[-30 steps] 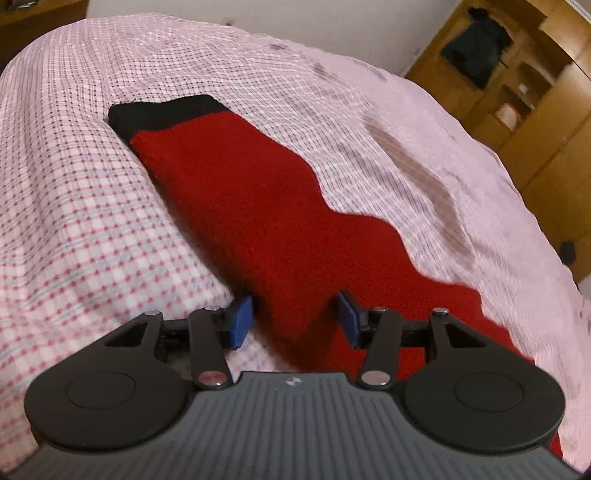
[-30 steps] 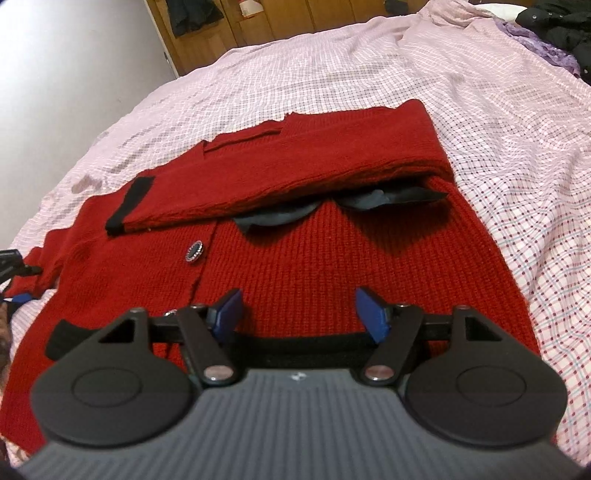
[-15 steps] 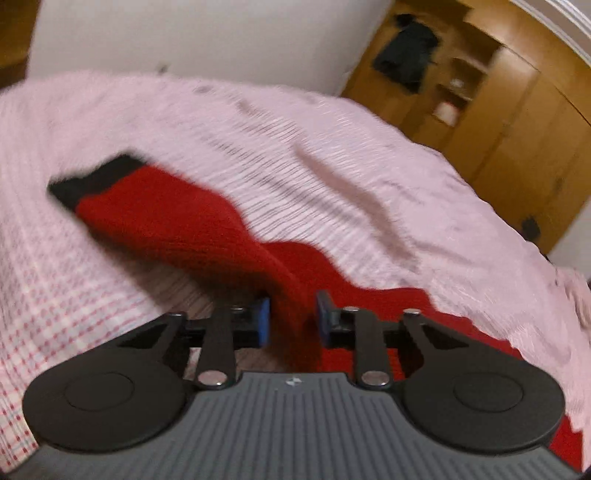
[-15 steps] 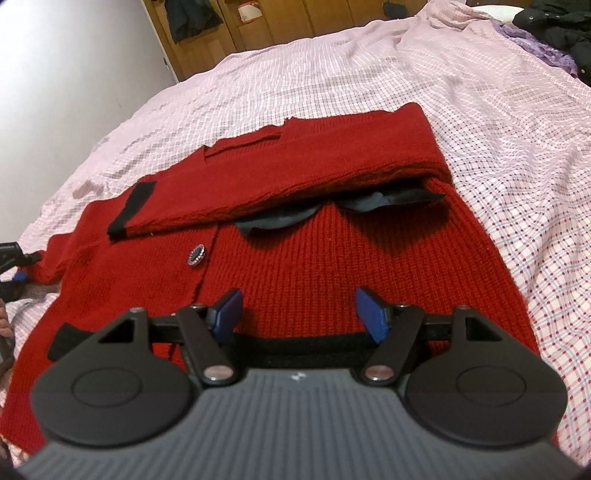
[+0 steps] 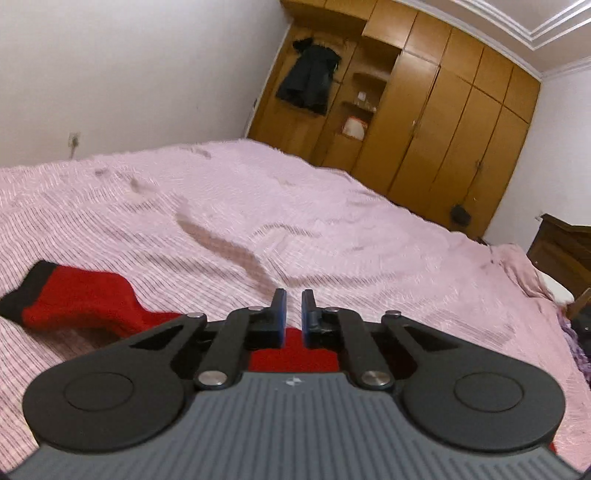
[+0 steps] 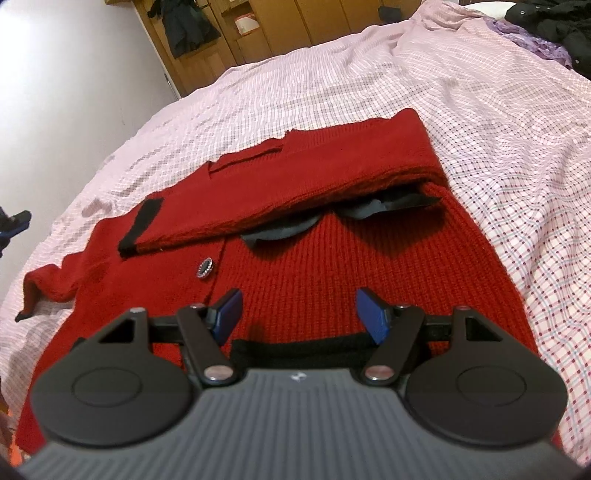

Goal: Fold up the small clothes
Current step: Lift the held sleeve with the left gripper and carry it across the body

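A red knitted cardigan (image 6: 332,277) lies flat on the pink checked bed sheet (image 6: 498,129). One sleeve (image 6: 314,166) with a black cuff is folded across its chest, above a dark collar bow (image 6: 288,229) and a button (image 6: 205,266). My right gripper (image 6: 299,306) hovers open over the lower front, near the black hem, with nothing between its pads. My left gripper (image 5: 293,299) is shut on the other red sleeve (image 5: 85,299). That sleeve rises off the sheet toward its jaws, and its black cuff (image 5: 26,291) trails at the far left. The left gripper (image 6: 13,221) also shows at the right wrist view's left edge.
A wooden wardrobe (image 5: 443,129) with a dark coat (image 5: 310,77) hanging on it stands past the bed's far end. Dark and purple clothes (image 6: 554,26) are heaped at the bed's far right. A dark wooden piece of furniture (image 5: 565,251) stands at the right.
The left jaws have closed on the sleeve, and the gripper has risen and tipped up, lifting and drawing the sleeve along. The right gripper has kept still.
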Demonstrator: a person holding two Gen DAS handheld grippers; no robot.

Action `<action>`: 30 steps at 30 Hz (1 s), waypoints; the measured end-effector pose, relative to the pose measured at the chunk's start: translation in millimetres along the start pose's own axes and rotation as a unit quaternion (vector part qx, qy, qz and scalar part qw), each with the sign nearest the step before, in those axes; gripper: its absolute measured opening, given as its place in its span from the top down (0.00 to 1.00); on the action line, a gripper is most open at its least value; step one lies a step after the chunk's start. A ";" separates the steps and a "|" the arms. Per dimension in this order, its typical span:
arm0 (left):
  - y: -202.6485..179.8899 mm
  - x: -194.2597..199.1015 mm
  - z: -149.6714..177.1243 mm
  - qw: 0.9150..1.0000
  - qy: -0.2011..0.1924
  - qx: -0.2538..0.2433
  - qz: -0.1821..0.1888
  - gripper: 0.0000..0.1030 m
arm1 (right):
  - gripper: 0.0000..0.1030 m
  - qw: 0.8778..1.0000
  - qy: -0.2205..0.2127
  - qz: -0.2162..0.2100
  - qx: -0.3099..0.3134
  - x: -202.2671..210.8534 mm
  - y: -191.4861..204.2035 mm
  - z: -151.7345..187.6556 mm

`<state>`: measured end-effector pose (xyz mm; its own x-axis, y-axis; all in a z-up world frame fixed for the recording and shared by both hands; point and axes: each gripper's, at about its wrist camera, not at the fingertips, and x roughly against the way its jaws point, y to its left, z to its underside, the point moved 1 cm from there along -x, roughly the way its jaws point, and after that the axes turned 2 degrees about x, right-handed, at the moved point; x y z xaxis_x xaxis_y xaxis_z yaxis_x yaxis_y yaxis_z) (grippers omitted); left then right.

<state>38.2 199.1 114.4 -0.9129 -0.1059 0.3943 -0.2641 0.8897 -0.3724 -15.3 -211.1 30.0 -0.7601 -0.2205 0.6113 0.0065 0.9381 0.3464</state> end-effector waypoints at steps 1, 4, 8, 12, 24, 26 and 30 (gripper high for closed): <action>-2.2 -1.8 0.9 1.000 0.011 0.006 -0.003 0.91 | 0.32 1.000 -0.001 -0.002 0.000 1.3 -0.1 0.0; -2.9 -5.1 7.7 0.999 0.033 0.024 -0.019 0.90 | 0.32 1.000 -0.007 -0.005 -0.003 5.8 -2.5 0.0; 14.8 0.1 16.7 0.996 0.054 0.044 -0.052 0.65 | 0.32 1.000 -0.020 -0.010 -0.012 11.8 -6.1 0.4; 44.2 12.1 23.7 0.991 0.041 0.067 -0.106 0.27 | 0.32 0.999 -0.027 -0.019 -0.018 13.2 -7.1 0.7; 103.7 -31.9 31.6 0.973 0.081 0.162 -0.143 0.25 | 0.32 1.000 -0.015 -0.017 -0.011 3.9 -1.0 3.0; 105.0 -50.3 27.2 0.972 0.079 0.155 -0.160 0.25 | 0.32 1.000 -0.015 -0.014 -0.012 4.0 -1.5 2.6; 103.8 -70.6 21.7 0.973 0.077 0.117 -0.185 0.69 | 0.32 1.000 -0.016 -0.009 -0.012 3.7 -2.2 1.8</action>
<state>68.5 289.3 29.6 -0.6900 -0.3154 0.6515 -0.6452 0.6760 -0.3560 -19.3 -213.4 30.2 -0.7807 -0.2283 0.5817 0.0083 0.9270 0.3749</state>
